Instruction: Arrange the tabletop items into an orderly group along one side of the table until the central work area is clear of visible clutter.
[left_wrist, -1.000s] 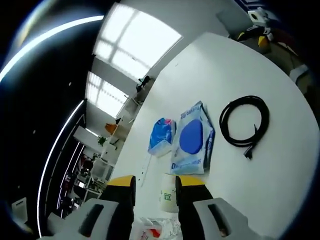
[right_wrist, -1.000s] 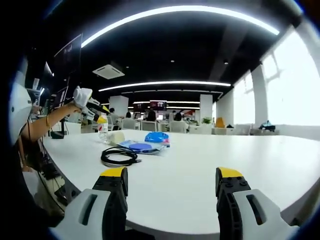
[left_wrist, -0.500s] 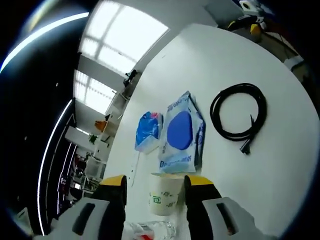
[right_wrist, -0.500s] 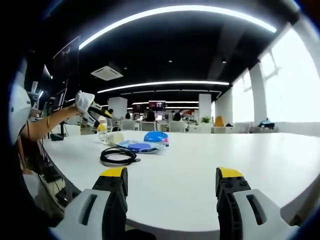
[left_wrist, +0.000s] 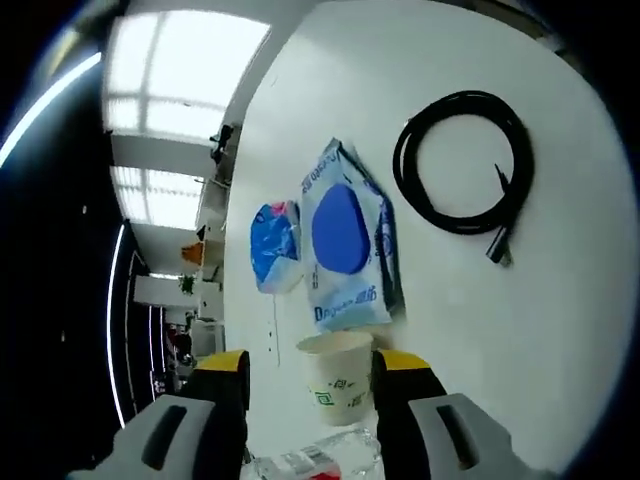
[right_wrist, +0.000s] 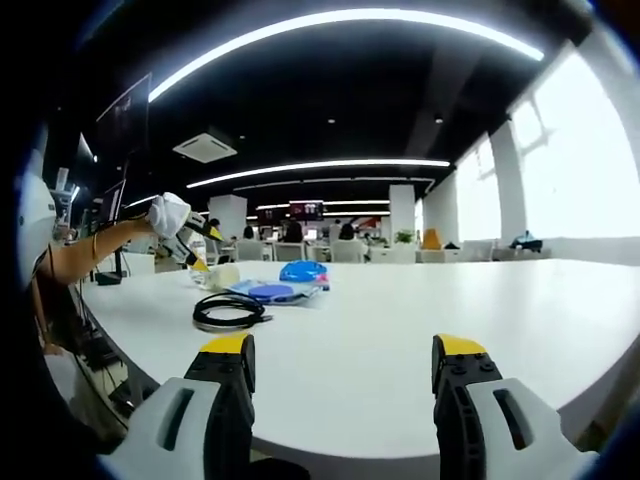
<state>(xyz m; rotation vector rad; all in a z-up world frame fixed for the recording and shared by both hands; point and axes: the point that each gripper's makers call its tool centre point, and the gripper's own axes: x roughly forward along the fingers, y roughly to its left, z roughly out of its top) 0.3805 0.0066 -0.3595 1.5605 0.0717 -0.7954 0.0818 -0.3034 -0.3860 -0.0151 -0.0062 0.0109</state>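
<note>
Left gripper view: left gripper (left_wrist: 310, 400) sits at the bottom of the frame, jaws spread wide with a paper cup (left_wrist: 337, 375) standing between them, not pinched as far as I can tell. A clear plastic bottle (left_wrist: 310, 465) lies just below the cup.
Rest of the stuff: flat blue wipes pack (left_wrist: 345, 240) mid-frame, smaller blue pouch (left_wrist: 275, 245) just to its left, coiled black cable (left_wrist: 460, 160) upper right, all on the white table (left_wrist: 540, 330).
Step, I'd guess: lining up on the cup. Next move needs the jaws to close gently, since a paper cup probably crushes easily.
Right gripper view: right gripper (right_wrist: 340, 375) at the bottom, jaws wide apart, holding nothing. The cable (right_wrist: 228, 312) and blue packs (right_wrist: 275, 292) are far off at mid-left.
</note>
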